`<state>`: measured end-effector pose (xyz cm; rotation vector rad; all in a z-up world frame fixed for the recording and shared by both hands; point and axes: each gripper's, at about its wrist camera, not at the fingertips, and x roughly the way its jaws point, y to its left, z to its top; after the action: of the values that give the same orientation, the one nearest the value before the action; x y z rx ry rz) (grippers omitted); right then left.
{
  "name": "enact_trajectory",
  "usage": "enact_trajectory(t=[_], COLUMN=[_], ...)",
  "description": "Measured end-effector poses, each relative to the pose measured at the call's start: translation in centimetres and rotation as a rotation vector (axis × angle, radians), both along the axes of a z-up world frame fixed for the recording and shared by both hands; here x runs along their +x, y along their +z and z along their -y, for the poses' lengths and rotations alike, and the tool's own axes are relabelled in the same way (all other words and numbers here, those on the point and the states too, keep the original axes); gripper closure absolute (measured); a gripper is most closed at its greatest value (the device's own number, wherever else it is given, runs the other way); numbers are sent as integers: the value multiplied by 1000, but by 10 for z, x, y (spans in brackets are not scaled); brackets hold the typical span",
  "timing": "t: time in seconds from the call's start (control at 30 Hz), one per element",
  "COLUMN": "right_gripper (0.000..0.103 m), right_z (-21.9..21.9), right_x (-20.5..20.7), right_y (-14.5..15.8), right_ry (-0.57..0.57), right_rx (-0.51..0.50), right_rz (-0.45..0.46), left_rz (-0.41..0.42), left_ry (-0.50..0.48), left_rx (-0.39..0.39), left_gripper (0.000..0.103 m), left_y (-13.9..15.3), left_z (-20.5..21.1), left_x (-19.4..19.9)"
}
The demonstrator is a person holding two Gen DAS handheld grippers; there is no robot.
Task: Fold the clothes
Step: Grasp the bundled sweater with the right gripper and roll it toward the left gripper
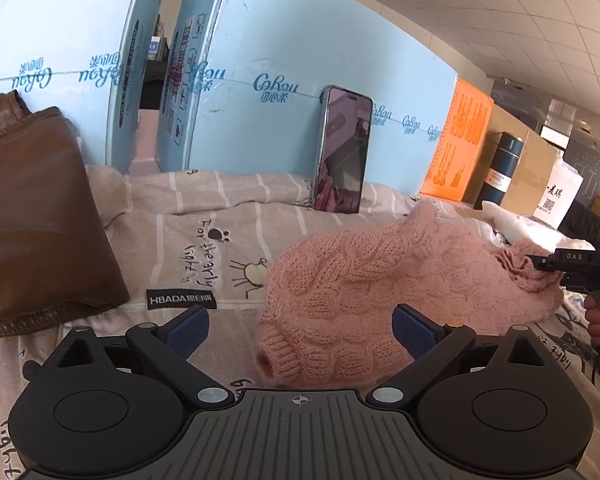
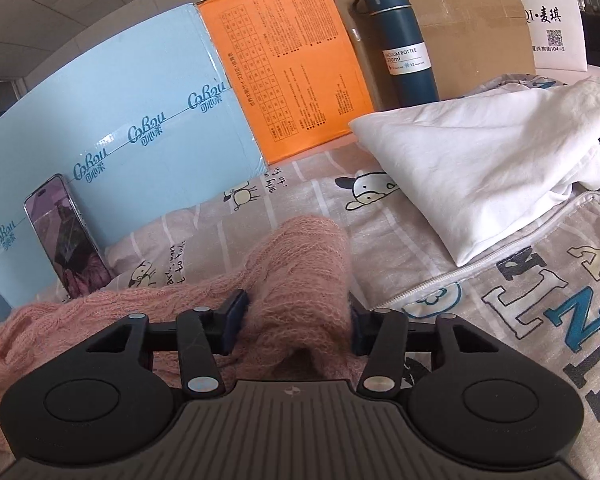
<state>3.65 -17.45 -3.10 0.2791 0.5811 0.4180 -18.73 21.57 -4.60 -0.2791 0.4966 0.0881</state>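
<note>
The fuzzy pink cable-knit sweater lies crumpled on the striped, cartoon-printed bedsheet, in front of a dark smartphone that leans upright on a pale blue carton. The left gripper hovers with its blue-padded fingers spread wide, the sweater's ribbed cuff lying between them untouched. The right gripper has its fingers clamped on a bunched fold of the sweater, which hides its right pad. A folded brown leather garment is cut off at the left edge.
</note>
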Motion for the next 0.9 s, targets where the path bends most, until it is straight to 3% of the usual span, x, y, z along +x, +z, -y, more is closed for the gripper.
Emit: enact_trajectory(t=[0.17, 0.43, 0.53, 0.6, 0.73, 0.9], right_gripper=[80, 81, 81, 81, 77, 77], right_z=[3, 10, 13, 10, -13, -62], right_x=[-8, -12, -14, -18, -44, -76], right_y=[10, 16, 18, 22, 39, 52], right_ry=[-58, -216, -269, -264, -217, -108], right_rx=[-22, -83, -109, -124, -212, -369], right_rz=[98, 203, 233, 266, 448, 663], left_rz=[-37, -12, 11, 30, 71, 120], left_ry=[-66, -211, -267, -205, -64, -86], left_rx=[-54, -152, -153, -122, -105, -190], left_gripper=[4, 3, 3, 3, 3, 3], left_y=[-7, -8, -6, -3, 3, 8], left_z=[4, 31, 43, 42, 30, 19], left_x=[8, 16, 16, 12, 5, -3])
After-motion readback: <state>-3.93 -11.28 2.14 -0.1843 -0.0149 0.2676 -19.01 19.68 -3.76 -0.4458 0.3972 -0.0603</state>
